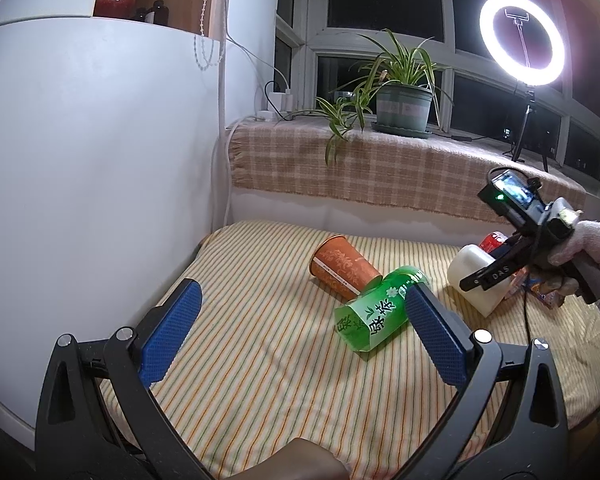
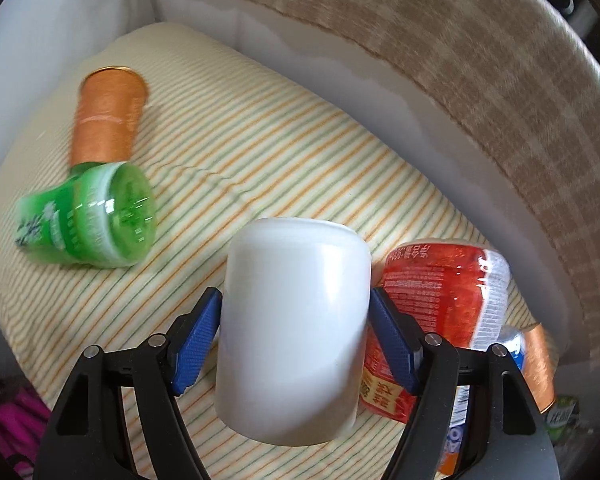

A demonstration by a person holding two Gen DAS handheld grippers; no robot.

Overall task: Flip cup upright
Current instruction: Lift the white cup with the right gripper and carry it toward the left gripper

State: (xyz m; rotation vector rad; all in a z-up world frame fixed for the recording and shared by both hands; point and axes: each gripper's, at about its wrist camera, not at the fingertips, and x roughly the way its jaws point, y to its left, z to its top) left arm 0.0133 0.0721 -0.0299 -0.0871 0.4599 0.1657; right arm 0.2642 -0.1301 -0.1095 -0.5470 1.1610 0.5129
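Observation:
A white cup (image 2: 296,332) is held between the blue pads of my right gripper (image 2: 296,320), which is shut on it; the cup is tilted, lifted off the striped cloth. In the left wrist view the same cup (image 1: 474,278) hangs at the right in my right gripper (image 1: 478,278), held by a gloved hand. My left gripper (image 1: 300,316) is open and empty, low over the cloth, its right pad (image 1: 432,336) just in front of a green cup.
A green cup (image 1: 374,314) and an orange cup (image 1: 342,266) lie on their sides on the striped cloth (image 1: 260,360). A red can (image 2: 440,300) lies right of the white cup. White walls stand left and behind; a plaid-covered sill (image 1: 380,168) holds a plant.

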